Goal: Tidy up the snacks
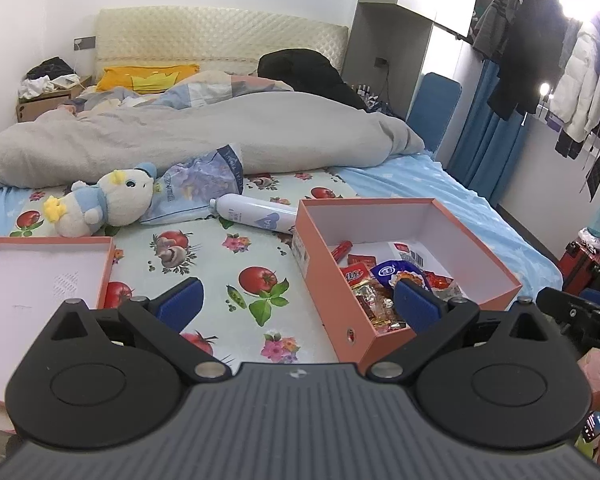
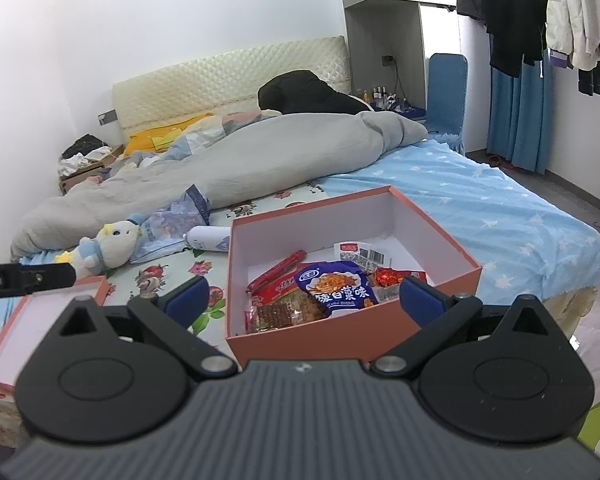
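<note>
At far left, on the fruit-print sheet [image 1: 204, 264], an open pink lid [image 1: 40, 280] lying flat, inside face up. Behind it a plush toy [image 1: 112, 204], then a crumpled blue bag [image 1: 200, 188] and a white bottle [image 1: 256, 216] on its side, touching the pink box [image 2: 340, 340]. In the box, snacks [image 2: 320, 292]: a red sausage stick, a blue packet, small wrapped pieces. Left gripper [image 1: 296, 308] spread wide, holding nothing, right finger over the box's near corner. Right gripper [image 2: 304, 304] also spread wide, empty, in front of the box.

box lid [image 1: 40, 272]: cut by left edge | snack labels [image 1: 376, 284]: mostly unreadable
</note>
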A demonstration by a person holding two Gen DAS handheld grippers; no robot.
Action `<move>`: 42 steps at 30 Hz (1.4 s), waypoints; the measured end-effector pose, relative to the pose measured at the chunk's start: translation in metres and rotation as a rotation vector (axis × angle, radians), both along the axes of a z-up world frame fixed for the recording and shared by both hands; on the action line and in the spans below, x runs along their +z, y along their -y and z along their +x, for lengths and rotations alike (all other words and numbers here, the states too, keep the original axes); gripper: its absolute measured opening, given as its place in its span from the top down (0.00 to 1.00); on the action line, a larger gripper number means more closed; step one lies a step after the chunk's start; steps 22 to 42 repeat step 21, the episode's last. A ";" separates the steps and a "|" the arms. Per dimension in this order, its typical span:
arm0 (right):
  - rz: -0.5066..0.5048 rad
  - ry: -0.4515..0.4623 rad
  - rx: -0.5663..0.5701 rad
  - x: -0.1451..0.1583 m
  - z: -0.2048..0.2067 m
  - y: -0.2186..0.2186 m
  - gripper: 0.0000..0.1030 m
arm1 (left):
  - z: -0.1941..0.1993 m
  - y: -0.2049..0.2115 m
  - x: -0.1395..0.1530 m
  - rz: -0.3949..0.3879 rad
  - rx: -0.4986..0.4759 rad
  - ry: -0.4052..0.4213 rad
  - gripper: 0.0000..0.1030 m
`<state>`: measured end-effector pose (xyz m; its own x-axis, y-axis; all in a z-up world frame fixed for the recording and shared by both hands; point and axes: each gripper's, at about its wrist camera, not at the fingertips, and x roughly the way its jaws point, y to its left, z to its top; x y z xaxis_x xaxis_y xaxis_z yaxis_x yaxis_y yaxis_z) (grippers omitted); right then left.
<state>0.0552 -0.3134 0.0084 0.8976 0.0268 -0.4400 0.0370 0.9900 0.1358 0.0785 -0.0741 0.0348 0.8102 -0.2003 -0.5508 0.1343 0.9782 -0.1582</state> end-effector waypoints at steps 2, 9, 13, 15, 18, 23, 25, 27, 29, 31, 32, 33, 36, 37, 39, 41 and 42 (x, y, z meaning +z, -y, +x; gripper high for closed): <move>0.002 -0.005 0.003 -0.001 0.000 0.000 0.00 | -0.001 0.000 -0.001 0.000 -0.002 0.001 0.00; 0.007 -0.016 0.002 -0.004 0.002 -0.001 0.00 | -0.003 -0.001 -0.002 0.013 0.007 -0.001 0.00; 0.013 -0.025 -0.001 -0.005 0.003 0.001 0.00 | -0.002 -0.001 -0.001 0.012 0.011 -0.003 0.00; 0.011 -0.025 -0.001 -0.006 0.002 0.001 0.00 | -0.003 -0.002 0.000 0.010 0.014 -0.004 0.00; 0.015 -0.027 0.002 -0.006 0.002 0.002 0.00 | -0.002 -0.002 0.000 0.008 0.020 -0.006 0.00; 0.025 -0.027 -0.001 -0.005 0.002 0.005 0.00 | -0.003 -0.001 0.001 0.006 0.019 -0.009 0.00; 0.025 -0.027 -0.001 -0.005 0.002 0.005 0.00 | -0.003 -0.001 0.001 0.006 0.019 -0.009 0.00; 0.025 -0.027 -0.001 -0.005 0.002 0.005 0.00 | -0.003 -0.001 0.001 0.006 0.019 -0.009 0.00; 0.025 -0.027 -0.001 -0.005 0.002 0.005 0.00 | -0.003 -0.001 0.001 0.006 0.019 -0.009 0.00; 0.025 -0.027 -0.001 -0.005 0.002 0.005 0.00 | -0.003 -0.001 0.001 0.006 0.019 -0.009 0.00; 0.025 -0.027 -0.001 -0.005 0.002 0.005 0.00 | -0.003 -0.001 0.001 0.006 0.019 -0.009 0.00; 0.025 -0.027 -0.001 -0.005 0.002 0.005 0.00 | -0.003 -0.001 0.001 0.006 0.019 -0.009 0.00; 0.025 -0.027 -0.001 -0.005 0.002 0.005 0.00 | -0.003 -0.001 0.001 0.006 0.019 -0.009 0.00; 0.025 -0.027 -0.001 -0.005 0.002 0.005 0.00 | -0.003 -0.001 0.001 0.006 0.019 -0.009 0.00; 0.025 -0.027 -0.001 -0.005 0.002 0.005 0.00 | -0.003 -0.001 0.001 0.006 0.019 -0.009 0.00; 0.025 -0.027 -0.001 -0.005 0.002 0.005 0.00 | -0.003 -0.001 0.001 0.006 0.019 -0.009 0.00; 0.025 -0.027 -0.001 -0.005 0.002 0.005 0.00 | -0.003 -0.001 0.001 0.006 0.019 -0.009 0.00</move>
